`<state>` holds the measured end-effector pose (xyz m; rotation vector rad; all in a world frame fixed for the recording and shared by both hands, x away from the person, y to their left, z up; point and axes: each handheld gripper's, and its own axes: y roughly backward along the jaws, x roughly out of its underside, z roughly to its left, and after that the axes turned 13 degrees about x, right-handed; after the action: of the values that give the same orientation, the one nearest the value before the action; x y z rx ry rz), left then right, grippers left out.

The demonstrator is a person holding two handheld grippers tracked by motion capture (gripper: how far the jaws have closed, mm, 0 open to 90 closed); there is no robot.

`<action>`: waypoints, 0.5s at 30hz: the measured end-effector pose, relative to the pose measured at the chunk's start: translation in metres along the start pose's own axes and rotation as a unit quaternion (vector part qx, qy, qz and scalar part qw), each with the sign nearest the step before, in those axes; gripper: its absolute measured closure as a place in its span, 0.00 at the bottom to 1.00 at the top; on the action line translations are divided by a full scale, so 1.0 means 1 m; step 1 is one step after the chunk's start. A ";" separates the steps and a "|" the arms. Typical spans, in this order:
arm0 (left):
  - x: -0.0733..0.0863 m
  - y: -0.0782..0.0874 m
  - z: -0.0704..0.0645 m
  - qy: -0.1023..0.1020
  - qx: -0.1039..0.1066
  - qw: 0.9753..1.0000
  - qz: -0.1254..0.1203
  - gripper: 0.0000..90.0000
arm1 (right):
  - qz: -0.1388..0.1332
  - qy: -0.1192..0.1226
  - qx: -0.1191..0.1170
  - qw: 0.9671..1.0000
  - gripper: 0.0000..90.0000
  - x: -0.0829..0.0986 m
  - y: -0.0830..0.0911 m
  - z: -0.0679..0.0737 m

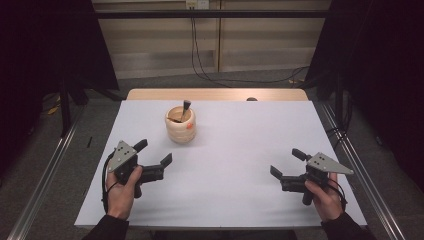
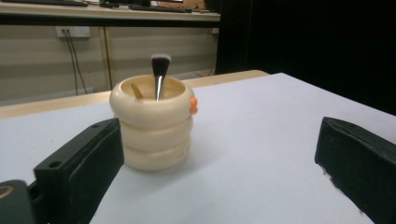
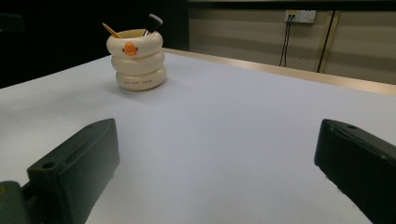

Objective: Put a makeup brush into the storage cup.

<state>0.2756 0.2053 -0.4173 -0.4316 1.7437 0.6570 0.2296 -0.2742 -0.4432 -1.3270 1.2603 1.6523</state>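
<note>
A cream ringed holder [image 1: 180, 124] with an orange duck mark stands upright on the white table top [image 1: 225, 165], left of centre toward the back. A makeup brush [image 1: 185, 109] and a thin wooden stick [image 3: 111, 30] lean inside it. My left gripper [image 1: 154, 152] rests at the front left, open and empty, pointing toward the holder [image 2: 152, 123] a short way ahead; the brush [image 2: 159, 74] shows bristles up. My right gripper [image 1: 287, 163] sits at the front right, open and empty, far from the holder [image 3: 136, 59].
A wooden strip [image 1: 217, 94] runs along the table's back edge. Metal rails [image 1: 47, 170] flank both sides. Black cables [image 1: 200, 60] hang down the back wall to the floor. Dark curtains stand left and right.
</note>
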 end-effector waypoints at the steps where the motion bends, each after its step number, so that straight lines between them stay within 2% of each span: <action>1: 0.003 0.002 -0.001 0.005 0.000 1.000 -0.001 0.02 | -0.003 -0.003 0.004 1.000 0.00 0.000 0.001 0.000; 3: 0.008 0.007 -0.004 -0.003 0.006 1.000 0.002 0.02 | -0.002 -0.003 0.004 1.000 0.00 0.001 0.003 0.000; 8: 0.015 0.018 -0.013 -0.008 -0.004 1.000 0.011 0.02 | -0.002 0.003 0.006 1.000 0.00 0.001 0.007 -0.001; 10: 0.018 0.022 -0.018 -0.004 -0.010 1.000 0.002 0.02 | -0.003 0.007 0.007 1.000 0.00 0.002 0.007 -0.002; 15: 0.025 0.029 -0.024 0.005 -0.020 1.000 -0.001 0.02 | 0.001 0.007 0.007 1.000 0.00 0.003 0.010 -0.003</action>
<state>0.2339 0.2138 -0.4308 -0.4652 1.7407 0.6911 0.2207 -0.2803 -0.4432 -1.3320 1.2794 1.6364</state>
